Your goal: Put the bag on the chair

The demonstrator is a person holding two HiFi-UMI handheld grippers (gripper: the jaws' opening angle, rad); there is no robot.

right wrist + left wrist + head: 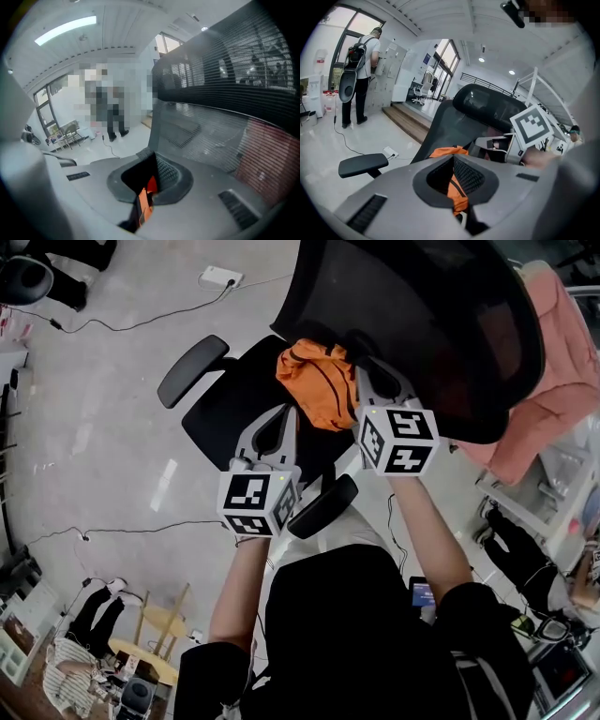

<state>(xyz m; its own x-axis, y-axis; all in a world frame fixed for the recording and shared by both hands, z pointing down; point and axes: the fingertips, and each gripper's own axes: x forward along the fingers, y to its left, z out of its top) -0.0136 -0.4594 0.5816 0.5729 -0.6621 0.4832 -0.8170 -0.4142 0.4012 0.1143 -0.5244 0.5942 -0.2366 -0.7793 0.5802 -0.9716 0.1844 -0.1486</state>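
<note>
An orange bag (317, 381) hangs just over the seat (230, 409) of a black office chair, in front of its mesh backrest (422, 324). My left gripper (286, 420) is shut on the bag's near side. In the left gripper view orange fabric (457, 194) is pinched between the closed jaws. My right gripper (364, 382) is shut on the bag's right side. The right gripper view shows an orange strap (144, 204) caught in its jaws, with the mesh backrest (225, 122) close ahead. Most of the bag is hidden in both gripper views.
The chair's armrests (192, 369) (323, 505) flank the seat. A pink covered chair (553, 381) stands to the right. A power strip (221, 277) and cables lie on the floor. A person (358, 70) stands far off by a wooden step (410, 119).
</note>
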